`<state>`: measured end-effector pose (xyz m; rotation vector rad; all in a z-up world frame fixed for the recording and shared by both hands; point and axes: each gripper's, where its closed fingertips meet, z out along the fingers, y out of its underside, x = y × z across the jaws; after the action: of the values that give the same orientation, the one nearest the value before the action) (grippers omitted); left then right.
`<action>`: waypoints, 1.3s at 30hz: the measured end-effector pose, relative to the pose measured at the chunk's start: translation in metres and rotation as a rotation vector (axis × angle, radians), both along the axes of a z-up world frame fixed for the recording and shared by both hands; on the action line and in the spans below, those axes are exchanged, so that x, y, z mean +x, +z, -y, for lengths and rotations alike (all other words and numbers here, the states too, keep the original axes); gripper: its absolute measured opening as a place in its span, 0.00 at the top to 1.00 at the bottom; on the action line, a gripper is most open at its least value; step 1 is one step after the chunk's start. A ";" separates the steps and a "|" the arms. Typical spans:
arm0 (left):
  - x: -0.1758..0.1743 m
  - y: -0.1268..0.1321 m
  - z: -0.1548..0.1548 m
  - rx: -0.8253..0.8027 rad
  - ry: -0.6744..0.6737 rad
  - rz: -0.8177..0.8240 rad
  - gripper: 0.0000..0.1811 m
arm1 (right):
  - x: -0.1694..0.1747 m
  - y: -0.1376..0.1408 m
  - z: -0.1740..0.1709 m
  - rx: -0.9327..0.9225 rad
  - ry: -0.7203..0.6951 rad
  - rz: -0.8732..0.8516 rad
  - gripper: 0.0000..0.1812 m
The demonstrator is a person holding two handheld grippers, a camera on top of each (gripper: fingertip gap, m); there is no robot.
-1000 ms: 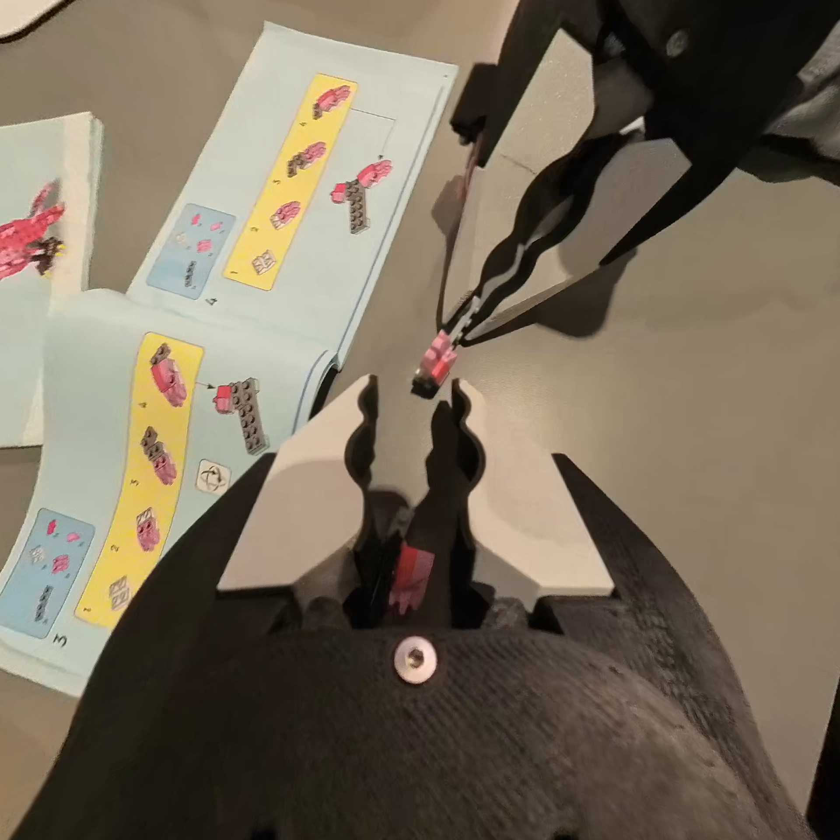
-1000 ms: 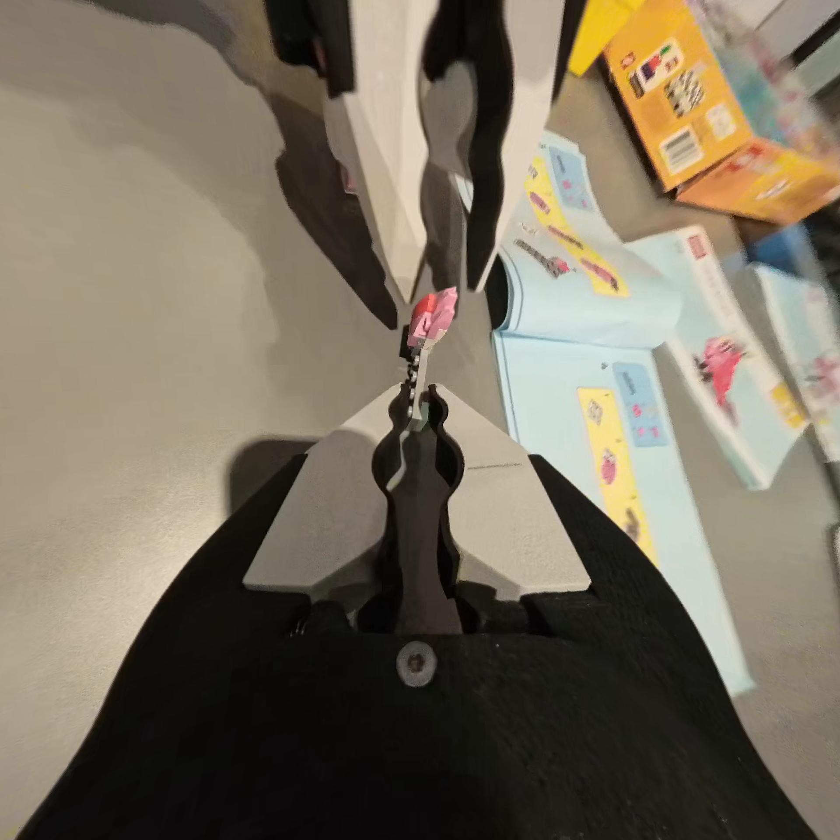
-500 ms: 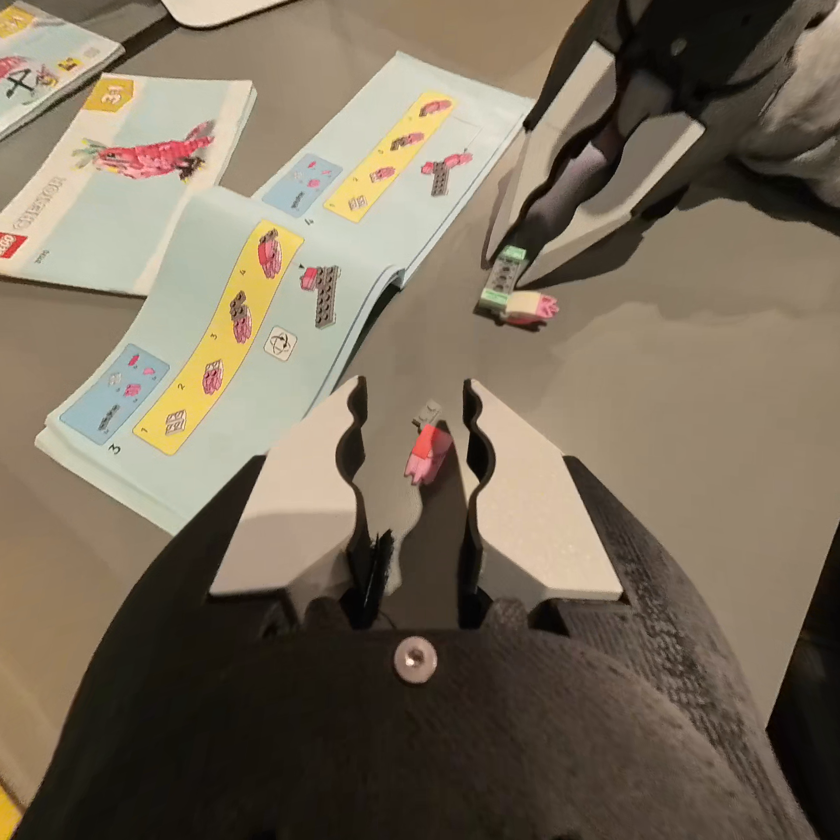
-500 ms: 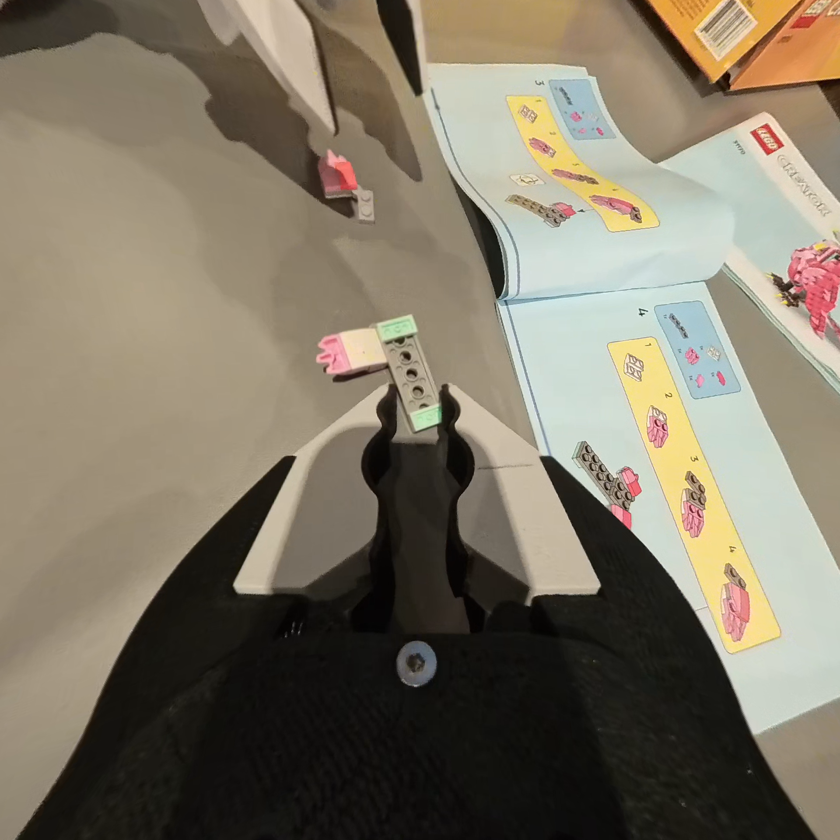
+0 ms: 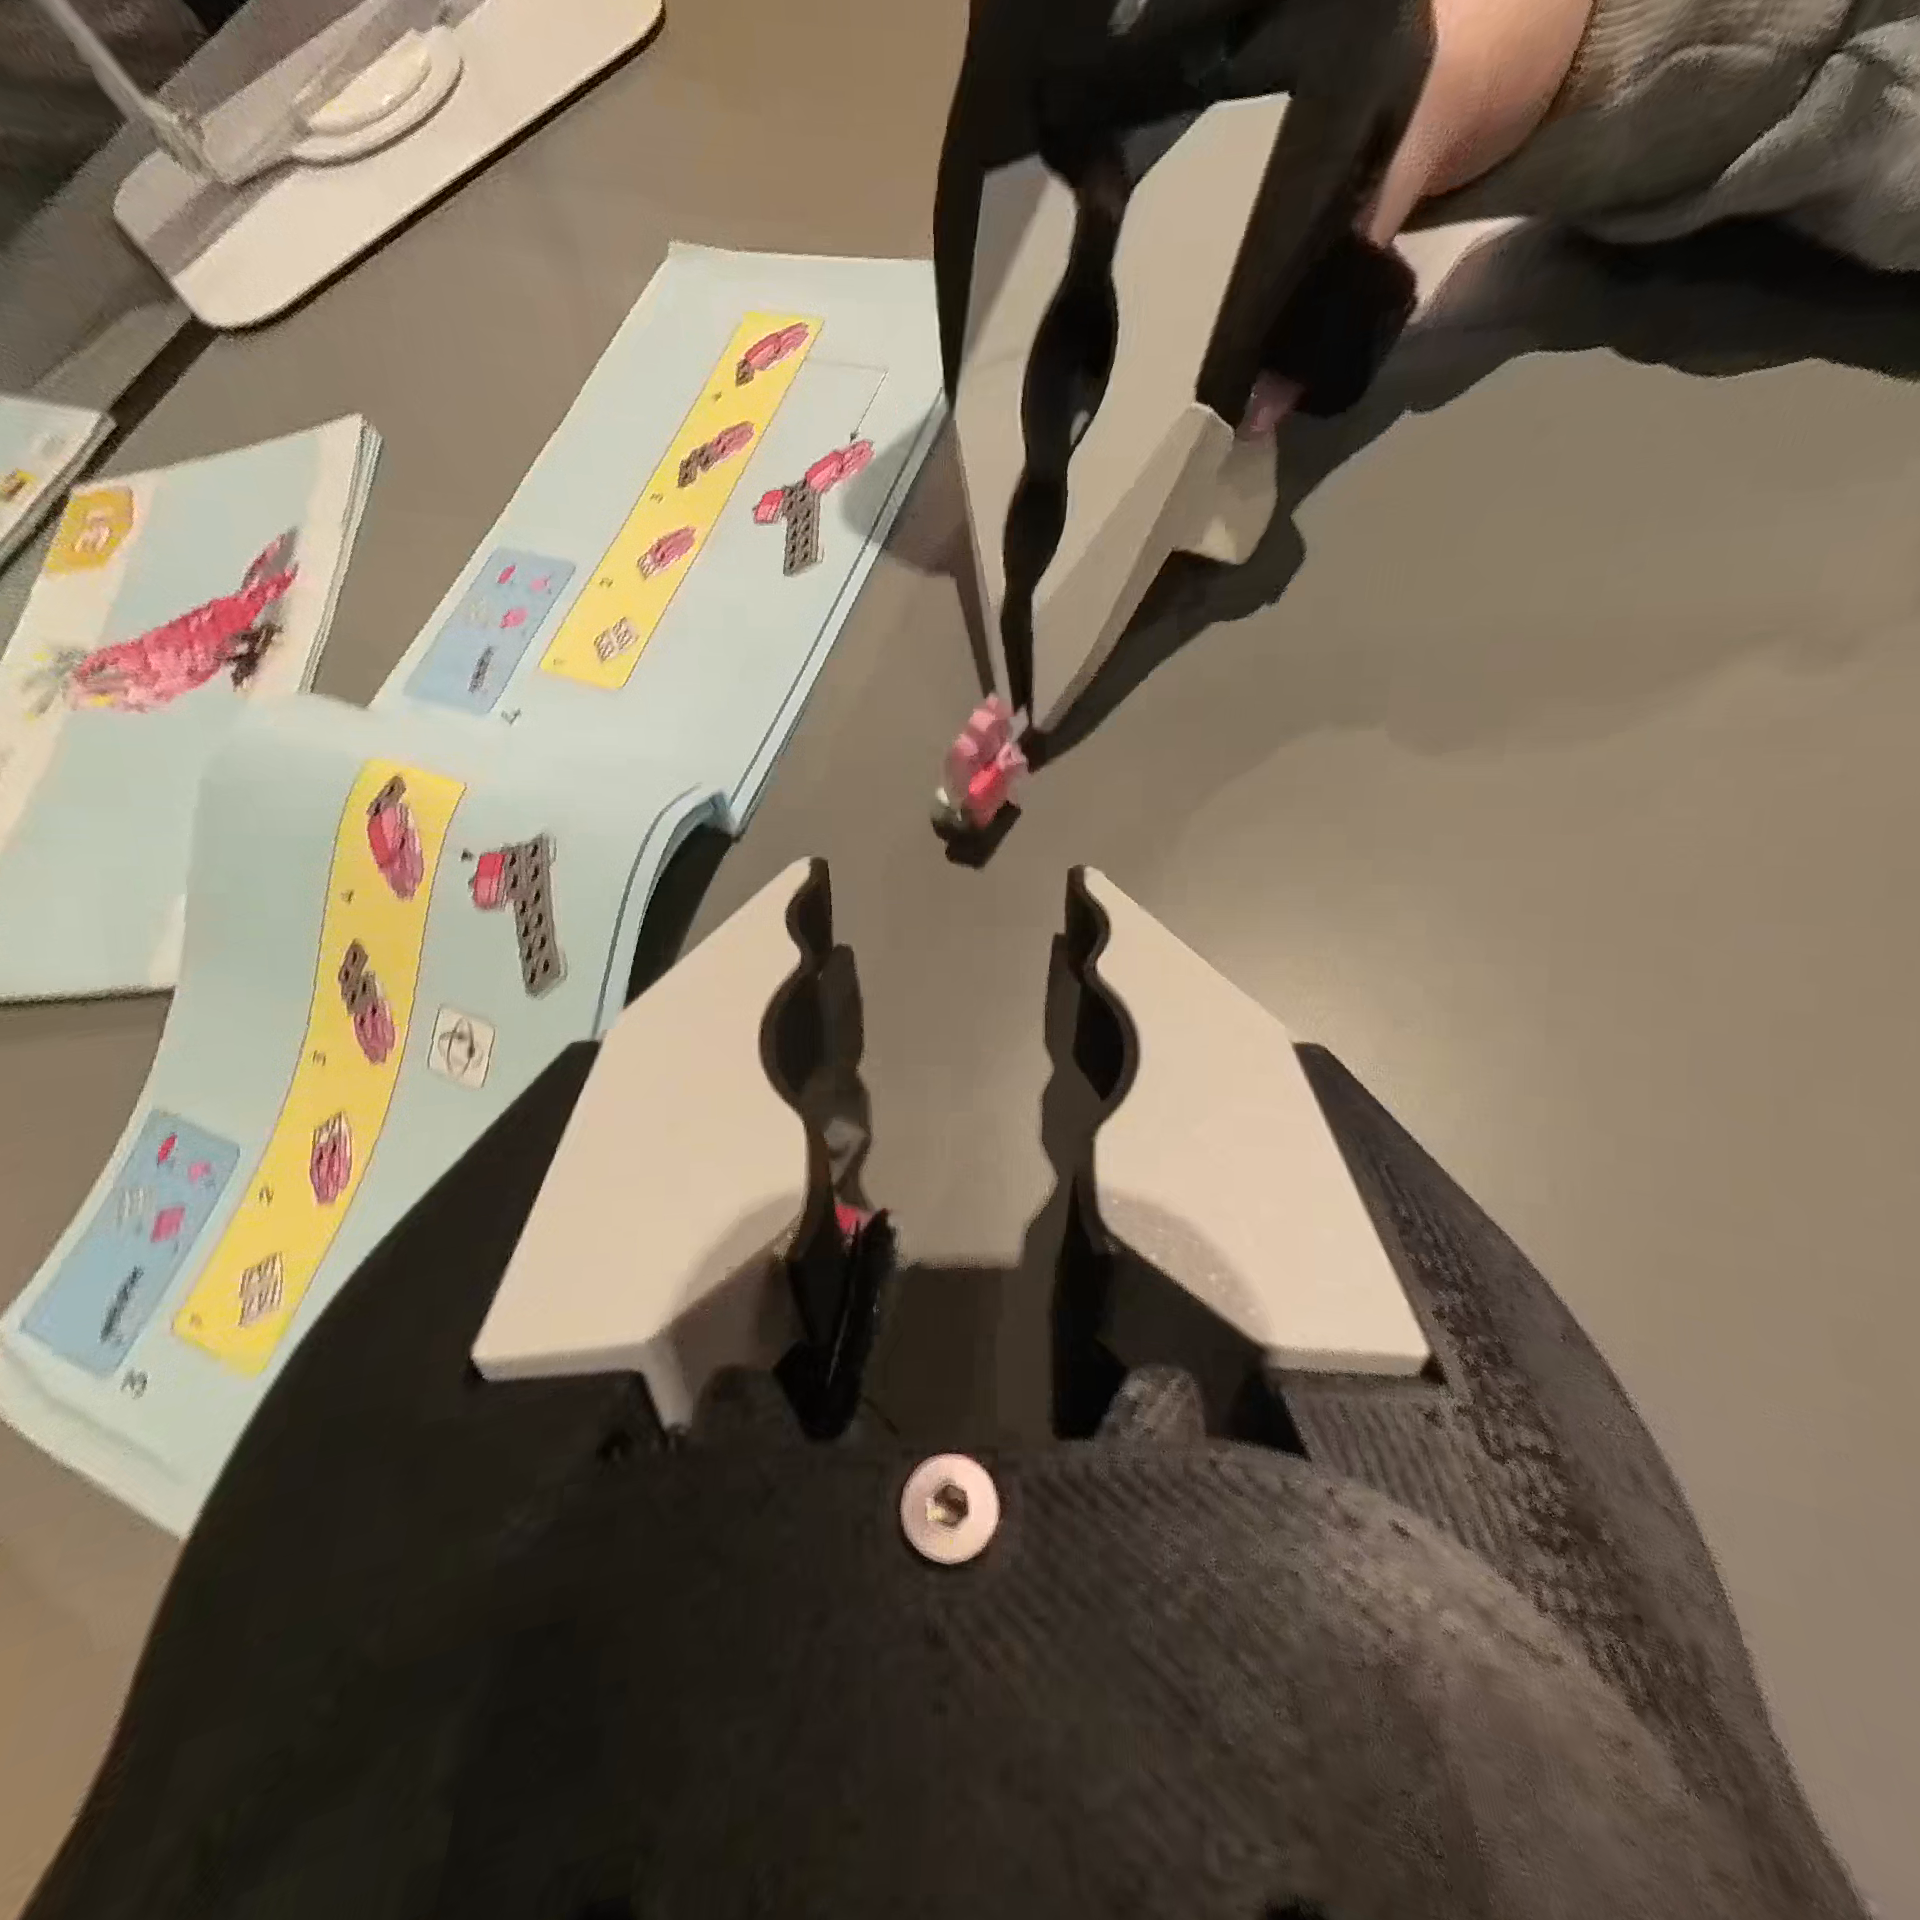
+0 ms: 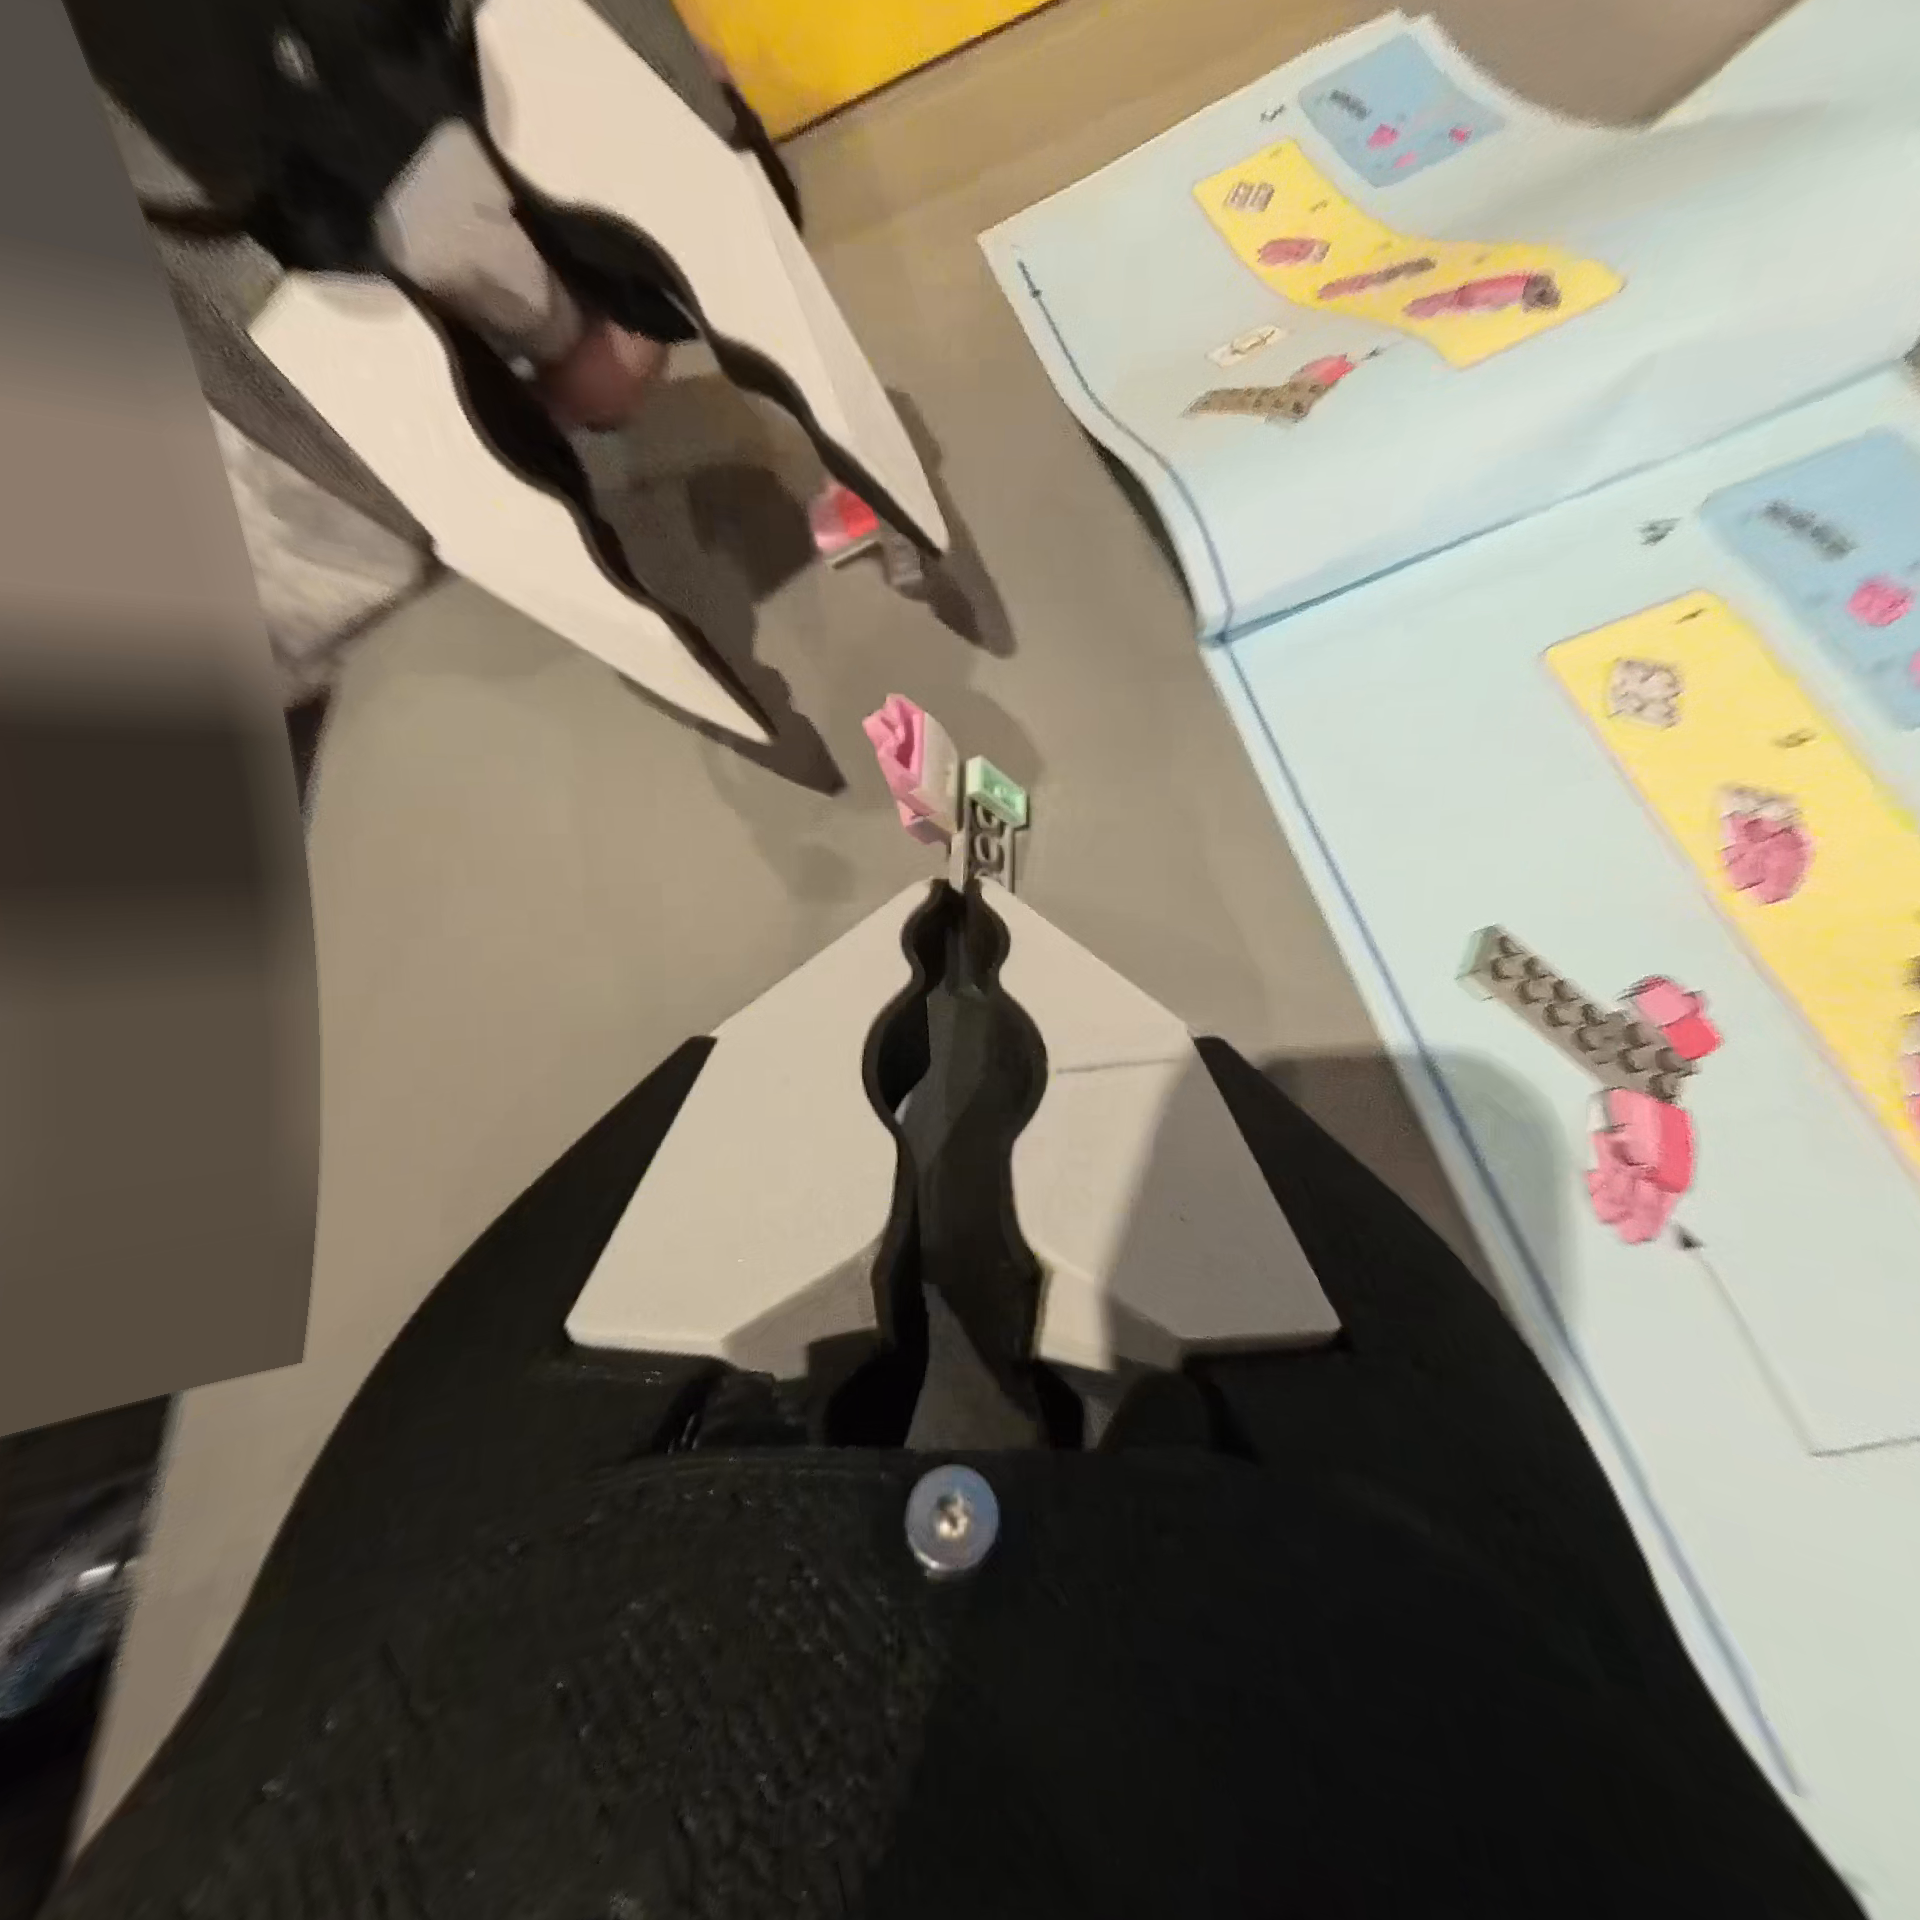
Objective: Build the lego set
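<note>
Booklet [image 5: 665,540] with unreadable print

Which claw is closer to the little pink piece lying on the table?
Left. The left claw hangs open with one fingertip right beside the little pink piece. The right claw is farther back, shut on the grey plate.

I can't make out the small pink-and-grey brick piece [image 6: 854,530] half-hidden behind the left gripper's finger; the pale-blue instruction booklet [image 6: 1455,582] runs off frame.
</note>
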<state>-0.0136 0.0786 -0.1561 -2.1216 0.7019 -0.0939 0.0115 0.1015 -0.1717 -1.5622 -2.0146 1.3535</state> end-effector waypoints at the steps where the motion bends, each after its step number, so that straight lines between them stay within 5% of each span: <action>1: 0.005 0.000 -0.004 0.004 -0.015 0.008 0.76 | 0.002 0.000 0.003 -0.058 0.006 0.025 1.00; 8: 0.021 0.003 -0.019 -0.017 -0.096 0.086 0.95 | 0.004 0.001 0.006 -0.082 0.025 0.029 0.98; 12: 0.019 0.003 -0.022 -0.064 -0.097 0.102 0.96 | 0.004 -0.002 0.006 0.077 0.057 -0.023 0.90; 16: 0.018 0.003 -0.023 -0.094 -0.089 0.120 0.95 | 0.002 -0.004 0.002 0.208 0.059 -0.060 0.98; 21: -0.015 0.008 -0.019 -0.076 0.044 0.102 0.79 | 0.001 -0.005 0.001 0.213 0.057 -0.062 0.98; 29: -0.076 -0.021 0.042 -0.251 0.155 -0.120 0.68 | 0.001 -0.005 0.001 0.195 0.057 -0.054 0.98; 39: -0.069 -0.026 0.047 -0.225 0.054 -0.187 0.89 | 0.002 -0.005 0.001 0.171 0.054 -0.045 0.98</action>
<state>-0.0825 0.0314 -0.1822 -2.3852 0.7722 0.0591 0.0132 0.1008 -0.1769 -1.4005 -2.0980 1.1881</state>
